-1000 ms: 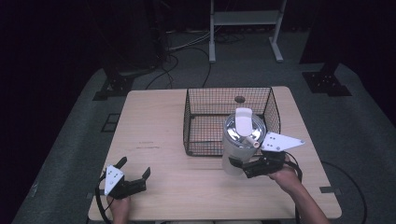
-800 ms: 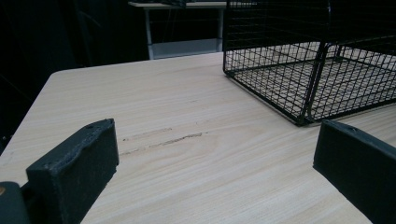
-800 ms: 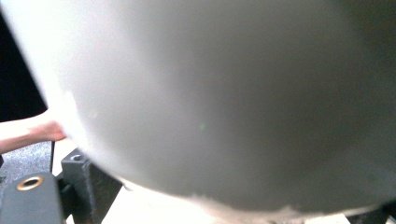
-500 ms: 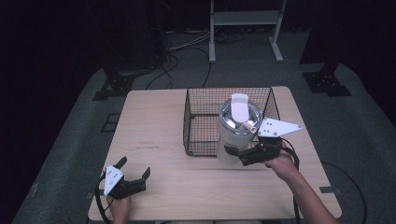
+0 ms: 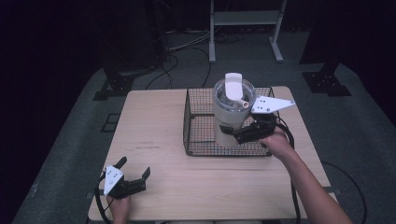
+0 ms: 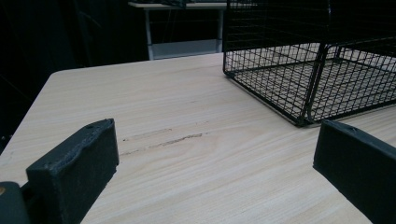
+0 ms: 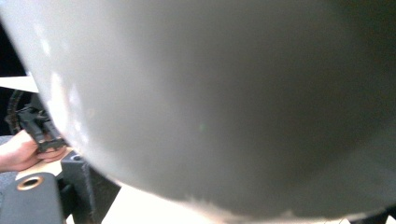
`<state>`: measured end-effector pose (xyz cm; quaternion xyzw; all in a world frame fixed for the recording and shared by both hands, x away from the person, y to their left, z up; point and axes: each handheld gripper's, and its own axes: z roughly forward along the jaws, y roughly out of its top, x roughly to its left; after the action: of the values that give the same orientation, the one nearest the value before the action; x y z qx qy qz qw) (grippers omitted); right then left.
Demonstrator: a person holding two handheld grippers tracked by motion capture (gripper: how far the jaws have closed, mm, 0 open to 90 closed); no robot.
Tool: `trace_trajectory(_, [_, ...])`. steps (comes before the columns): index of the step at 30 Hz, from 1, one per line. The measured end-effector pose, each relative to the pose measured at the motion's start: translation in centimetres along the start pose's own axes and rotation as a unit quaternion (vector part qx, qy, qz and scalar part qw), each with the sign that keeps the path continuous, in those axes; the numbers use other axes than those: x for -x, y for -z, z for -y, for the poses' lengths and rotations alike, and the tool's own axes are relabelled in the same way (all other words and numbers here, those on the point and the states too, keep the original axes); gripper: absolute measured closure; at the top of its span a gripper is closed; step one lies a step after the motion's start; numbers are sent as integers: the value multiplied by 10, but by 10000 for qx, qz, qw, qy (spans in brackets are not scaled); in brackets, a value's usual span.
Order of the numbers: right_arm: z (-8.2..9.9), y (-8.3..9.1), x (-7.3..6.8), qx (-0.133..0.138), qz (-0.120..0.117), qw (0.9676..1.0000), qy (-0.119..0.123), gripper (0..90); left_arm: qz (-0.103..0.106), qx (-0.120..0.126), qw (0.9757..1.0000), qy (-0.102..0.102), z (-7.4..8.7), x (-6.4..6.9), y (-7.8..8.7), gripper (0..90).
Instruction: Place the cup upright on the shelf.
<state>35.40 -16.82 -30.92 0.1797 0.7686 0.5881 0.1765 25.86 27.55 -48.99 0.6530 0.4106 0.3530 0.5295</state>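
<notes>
A tall pale grey tumbler (image 5: 229, 112) with a clear lid, a white flap and a straw hangs upright over the black wire basket (image 5: 196, 126). My right gripper (image 5: 237, 135) is shut on the tumbler's lower body from the right side. In the right gripper view the tumbler's wall (image 7: 224, 102) is pressed up close. My left gripper (image 5: 134, 171) rests near the table's front left corner, open, with nothing between its jaws. In the left gripper view the left gripper (image 6: 215, 172) faces bare wood with the wire basket (image 6: 303, 70) farther off.
The light wooden table (image 5: 154, 121) stands on a dark floor. Cables and a white metal stand (image 5: 243, 21) lie beyond the far edge. A faint scratch (image 6: 163, 140) marks the wood ahead of the left gripper.
My right gripper has carried the tumbler up and away from the front edge, from beside the basket's near wall to over the basket. The left gripper has stayed put.
</notes>
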Motion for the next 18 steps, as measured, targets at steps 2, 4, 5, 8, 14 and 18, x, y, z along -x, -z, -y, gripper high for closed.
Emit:
trace_trajectory(2, [-4,-4,5,-24,23,10000,32,95,-2,15,10000,4,0,0,0,0])
trace_trajectory(4, [-8,-9,12,-43,23,10000,1,95,1,22,10000,6,0,0,0,0])
trace_trajectory(5, [-8,-9,12,-43,23,10000,1,95,2,24,10000,9,0,0,0,0])
trace_trajectory(8, [-12,-16,21,-36,34,10000,3,95,-2,28,10000,4,0,0,0,0])
trace_trajectory(14, [-15,-29,33,-37,25,10000,-41,95,6,4,10000,-11,0,0,0,0])
trace_trajectory(18, [-17,-41,43,-48,23,10000,-64,95,9,21,10000,-4,0,0,0,0])
